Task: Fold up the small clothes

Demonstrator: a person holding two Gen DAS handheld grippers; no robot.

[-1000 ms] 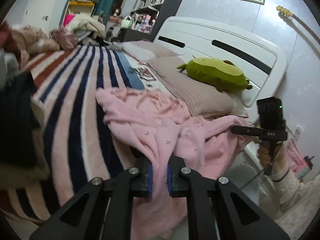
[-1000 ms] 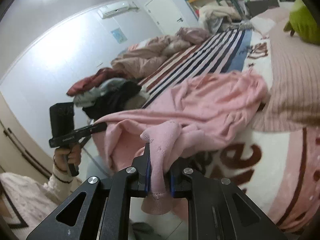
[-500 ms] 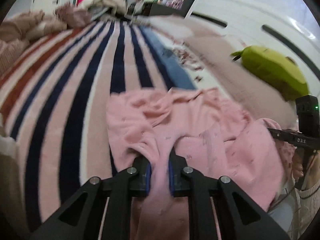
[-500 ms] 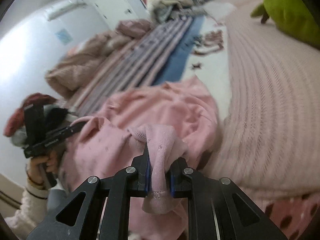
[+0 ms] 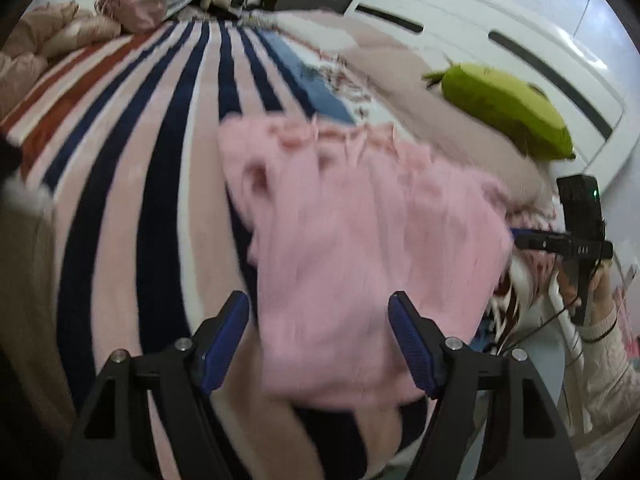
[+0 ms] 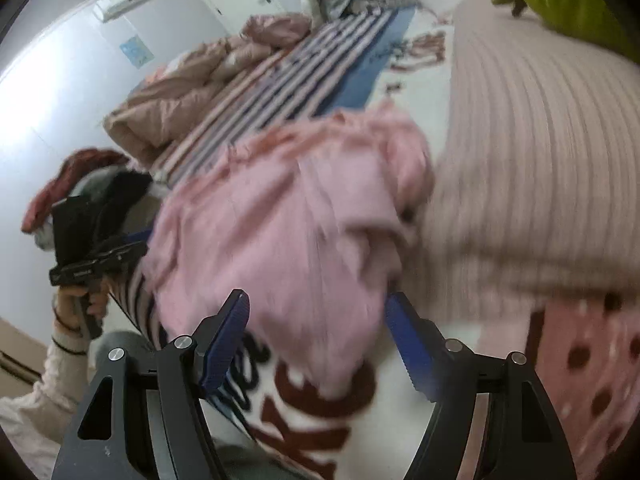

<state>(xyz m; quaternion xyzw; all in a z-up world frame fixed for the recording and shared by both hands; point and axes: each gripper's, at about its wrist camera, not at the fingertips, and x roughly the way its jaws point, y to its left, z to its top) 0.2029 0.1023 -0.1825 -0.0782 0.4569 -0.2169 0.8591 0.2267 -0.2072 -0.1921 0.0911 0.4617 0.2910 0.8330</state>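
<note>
The pink garment (image 5: 360, 232) is soft matt knit cloth with a frilled edge, lying on a fleecy striped blanket (image 5: 132, 168) of plush, napped fabric. The ribbed pillow (image 6: 520, 152) shows a corded, matt weave, and the green plush toy (image 5: 504, 108) looks smooth and velvety against the glossy white headboard (image 5: 480, 20). The left gripper (image 5: 320, 344) has matt black plastic arms, ridged blue pads on its fingers (image 5: 224, 340) and shiny metal screws.

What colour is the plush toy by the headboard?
Lime green plush toy, clearest in the left wrist view.
</note>
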